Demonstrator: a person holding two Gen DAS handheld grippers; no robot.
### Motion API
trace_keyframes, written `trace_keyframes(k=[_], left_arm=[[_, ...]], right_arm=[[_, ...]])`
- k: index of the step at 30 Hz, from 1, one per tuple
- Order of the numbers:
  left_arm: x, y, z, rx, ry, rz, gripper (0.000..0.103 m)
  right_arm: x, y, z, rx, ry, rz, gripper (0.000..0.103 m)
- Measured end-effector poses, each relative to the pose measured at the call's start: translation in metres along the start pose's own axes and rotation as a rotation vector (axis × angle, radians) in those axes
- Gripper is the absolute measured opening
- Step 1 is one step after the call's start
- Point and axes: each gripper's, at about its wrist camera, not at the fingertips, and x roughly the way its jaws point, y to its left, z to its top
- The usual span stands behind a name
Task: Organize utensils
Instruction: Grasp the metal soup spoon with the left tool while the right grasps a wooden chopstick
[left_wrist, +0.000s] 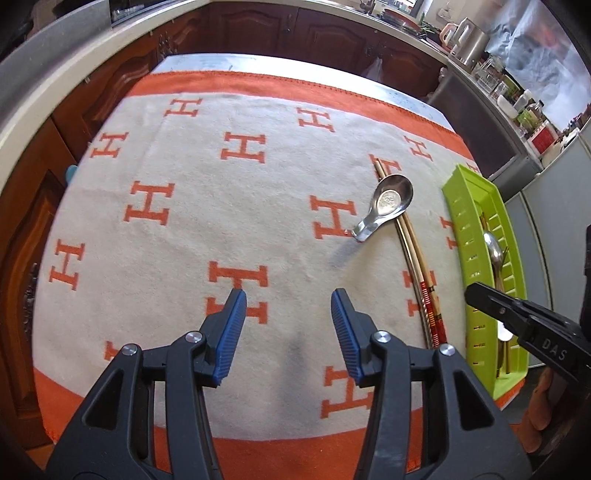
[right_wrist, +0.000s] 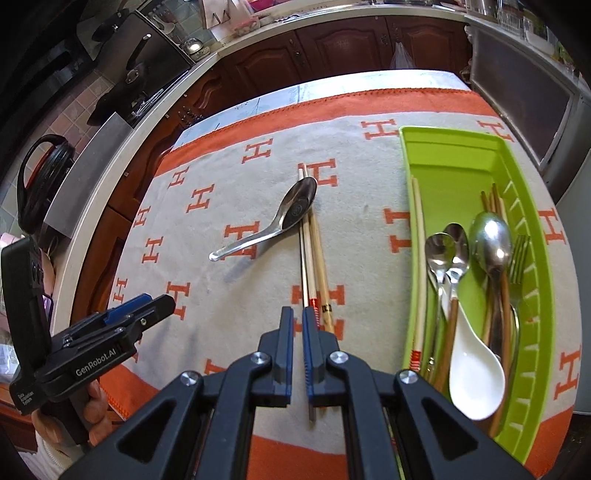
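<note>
A steel soup spoon lies with its bowl on a pair of wooden chopsticks on the H-patterned cloth; both also show in the left wrist view, spoon and chopsticks. A green utensil tray at the right holds spoons, a fork, chopsticks and a white ceramic spoon. My right gripper hovers over the near ends of the chopsticks, its jaws a narrow gap apart with nothing between them. My left gripper is open and empty above the cloth, left of the chopsticks.
The cloth covers a table ringed by dark wood cabinets and a counter. The tray sits at the cloth's right edge. The left gripper shows in the right wrist view at the left.
</note>
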Motion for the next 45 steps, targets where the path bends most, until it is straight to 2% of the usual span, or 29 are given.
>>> trace_keyframes(k=[4,7,10,15,19,22,25,29,34,39,40,41,42,43,45], left_arm=[[0.007,0.003,0.018,-0.006,0.019,-0.117,0.045],[0.012,0.005,0.039,-0.020,0.024,-0.182,0.050],[0.025,-0.002,0.062,0.005,0.035,-0.188,0.052],[0.065,-0.023,0.084,0.065,0.134,-0.196,0.052],[0.091,-0.039,0.083,0.107,0.204,-0.200,0.052],[0.097,-0.047,0.083,0.125,0.197,-0.198,0.052],[0.100,-0.051,0.083,0.114,0.212,-0.219,0.052],[0.105,-0.056,0.080,0.080,0.255,-0.295,0.052],[0.107,-0.057,0.079,0.044,0.257,-0.306,0.052],[0.110,-0.054,0.079,0.016,0.281,-0.362,0.052],[0.110,-0.053,0.080,0.007,0.278,-0.371,0.048],[0.112,-0.051,0.080,-0.003,0.278,-0.376,0.035],[0.114,-0.049,0.080,-0.010,0.289,-0.378,0.027],[0.119,-0.047,0.080,-0.022,0.305,-0.380,0.013],[0.125,-0.043,0.079,-0.050,0.320,-0.398,0.006]], right_arm=[[0.006,-0.002,0.007,0.029,0.004,0.027,0.011],[0.009,-0.001,0.011,0.038,0.004,0.038,0.011],[0.014,-0.004,0.019,0.059,0.011,0.049,0.011],[0.017,-0.009,0.032,0.092,-0.001,0.053,0.011],[0.017,-0.011,0.037,0.095,-0.011,0.050,0.011],[0.018,-0.011,0.036,0.091,-0.007,0.049,0.011],[0.020,-0.011,0.036,0.090,0.002,0.058,0.011],[0.021,-0.012,0.036,0.098,0.002,0.068,0.011],[0.019,-0.012,0.035,0.092,-0.005,0.065,0.011],[0.018,-0.014,0.036,0.108,0.000,0.065,0.011],[0.018,-0.014,0.036,0.109,0.000,0.061,0.011],[0.019,-0.015,0.037,0.108,0.000,0.055,0.011],[0.019,-0.015,0.038,0.108,0.001,0.048,0.011],[0.020,-0.015,0.039,0.105,0.005,0.043,0.011],[0.024,-0.015,0.041,0.098,0.020,0.033,0.011]])
